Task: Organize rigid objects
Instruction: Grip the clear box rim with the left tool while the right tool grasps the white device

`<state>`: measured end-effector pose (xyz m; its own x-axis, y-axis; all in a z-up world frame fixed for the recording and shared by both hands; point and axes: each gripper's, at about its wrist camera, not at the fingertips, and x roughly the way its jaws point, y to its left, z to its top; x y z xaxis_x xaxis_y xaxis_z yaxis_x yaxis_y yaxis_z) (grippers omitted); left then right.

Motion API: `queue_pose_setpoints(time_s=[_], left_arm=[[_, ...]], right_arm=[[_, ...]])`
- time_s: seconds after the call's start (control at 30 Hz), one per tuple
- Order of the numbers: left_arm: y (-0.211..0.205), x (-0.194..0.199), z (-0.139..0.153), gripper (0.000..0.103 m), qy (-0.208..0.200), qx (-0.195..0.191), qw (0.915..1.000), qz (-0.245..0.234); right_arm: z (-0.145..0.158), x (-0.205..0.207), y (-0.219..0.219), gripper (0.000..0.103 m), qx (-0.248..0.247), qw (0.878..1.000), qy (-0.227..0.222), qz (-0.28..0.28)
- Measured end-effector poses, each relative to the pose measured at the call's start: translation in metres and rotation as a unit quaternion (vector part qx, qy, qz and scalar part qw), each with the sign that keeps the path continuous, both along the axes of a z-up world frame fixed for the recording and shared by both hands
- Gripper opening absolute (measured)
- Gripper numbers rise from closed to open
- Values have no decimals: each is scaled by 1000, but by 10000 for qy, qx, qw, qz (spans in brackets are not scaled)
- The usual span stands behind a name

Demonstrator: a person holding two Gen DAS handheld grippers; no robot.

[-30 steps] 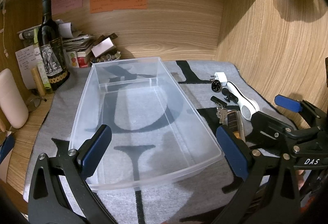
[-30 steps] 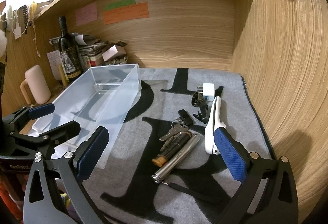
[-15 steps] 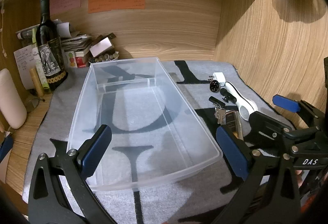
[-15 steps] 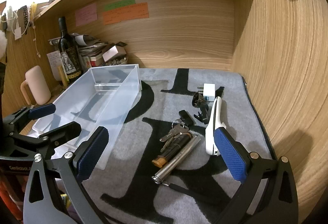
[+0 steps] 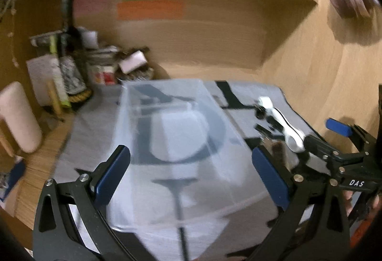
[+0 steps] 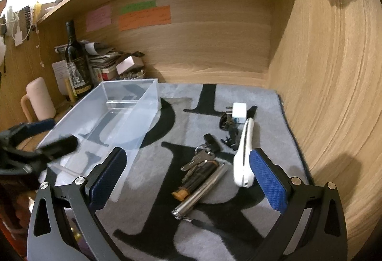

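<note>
An empty clear plastic bin lies on the grey mat; it fills the middle of the blurred left wrist view. Right of it lie a white handle-shaped tool, a white charger plug, a bunch of keys, a black-and-orange tool and a metal cylinder. My left gripper is open and empty over the bin's near end. My right gripper is open and empty above the keys and tools.
A wine bottle, stacked papers and a small box stand at the back left. A pink mug stands left of the bin. Wooden walls close the back and right, with a shelf overhead.
My left gripper has swung quickly, so its view is blurred and the bin sits further right in it. My right gripper has barely moved. No object has shifted.
</note>
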<state>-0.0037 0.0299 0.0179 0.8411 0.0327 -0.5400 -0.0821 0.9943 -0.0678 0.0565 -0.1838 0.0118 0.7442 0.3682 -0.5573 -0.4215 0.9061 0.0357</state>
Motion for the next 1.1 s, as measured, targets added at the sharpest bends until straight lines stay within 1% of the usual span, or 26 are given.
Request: queue_pose_setpoints(time_s=[0.07, 0.13, 0.2, 0.23, 0.27, 0.3, 0.4, 0.47, 0.5, 0.57, 0.6, 0.67, 0.7, 0.73, 0.8, 0.87, 0.9, 0.97, 1.0, 1.07, 1.1], left_arm=[[15, 0, 7, 103, 13, 83, 9999, 148], [29, 3, 10, 103, 136, 128, 9995, 264], [44, 9, 11, 94, 349, 105, 9989, 305], [52, 13, 10, 84, 490, 112, 9981, 349], [58, 17, 9, 82, 611, 111, 9973, 393], [66, 21, 6, 82, 755, 79, 9963, 405], [85, 34, -3, 79, 1119, -131, 9930, 341], [95, 43, -11, 69, 1373, -207, 9898, 326], [99, 47, -14, 68, 1479, -232, 9883, 303], [103, 57, -24, 60, 1769, -330, 9834, 227], [105, 60, -27, 58, 1875, -393, 9813, 203], [109, 67, -35, 48, 2081, -559, 9764, 122], [111, 69, -38, 47, 2150, -656, 9744, 68], [112, 71, -40, 44, 2214, -748, 9723, 3], [111, 73, -42, 39, 2285, -857, 9697, -98], [107, 74, -42, 31, 2294, -831, 9696, -175], [105, 74, -41, 29, 2295, -801, 9698, -215], [101, 74, -40, 20, 2298, -727, 9701, -281], [99, 73, -39, 19, 2299, -674, 9704, -306], [94, 74, -38, 15, 2312, -607, 9704, -330], [93, 74, -38, 15, 2320, -573, 9705, -319]], right_arm=[[2, 4, -3, 103, -23, 10000, -32, -75], [3, 9, -7, 103, 1, 9999, -42, -113], [3, 13, -11, 103, 36, 9999, -5, -150], [2, 16, -13, 103, 58, 9998, 22, -179], [1, 19, -15, 103, 82, 9997, 59, -216], [0, 21, -17, 103, 89, 9996, 87, -240], [-3, 27, -20, 102, 57, 9994, 136, -319], [-5, 31, -21, 102, -18, 9992, 150, -380], [-6, 31, -21, 102, -62, 9991, 143, -389], [-8, 34, -22, 102, -171, 9988, 150, -436], [-9, 36, -23, 102, -200, 9987, 152, -445], [-12, 42, -25, 97, -327, 9978, 203, -546], [-14, 45, -26, 94, -350, 9975, 243, -571], [-16, 49, -28, 90, -355, 9972, 301, -583], [-23, 59, -32, 87, -337, 9961, 530, -628], [-31, 68, -35, 81, -361, 9945, 712, -678], [-34, 71, -35, 79, -396, 9936, 783, -705], [-42, 80, -37, 73, -451, 9915, 957, -752], [-46, 86, -37, 70, -468, 9901, 1078, -772], [-53, 93, -37, 61, -494, 9881, 1237, -774], [-58, 97, -37, 60, -500, 9865, 1371, -746]])
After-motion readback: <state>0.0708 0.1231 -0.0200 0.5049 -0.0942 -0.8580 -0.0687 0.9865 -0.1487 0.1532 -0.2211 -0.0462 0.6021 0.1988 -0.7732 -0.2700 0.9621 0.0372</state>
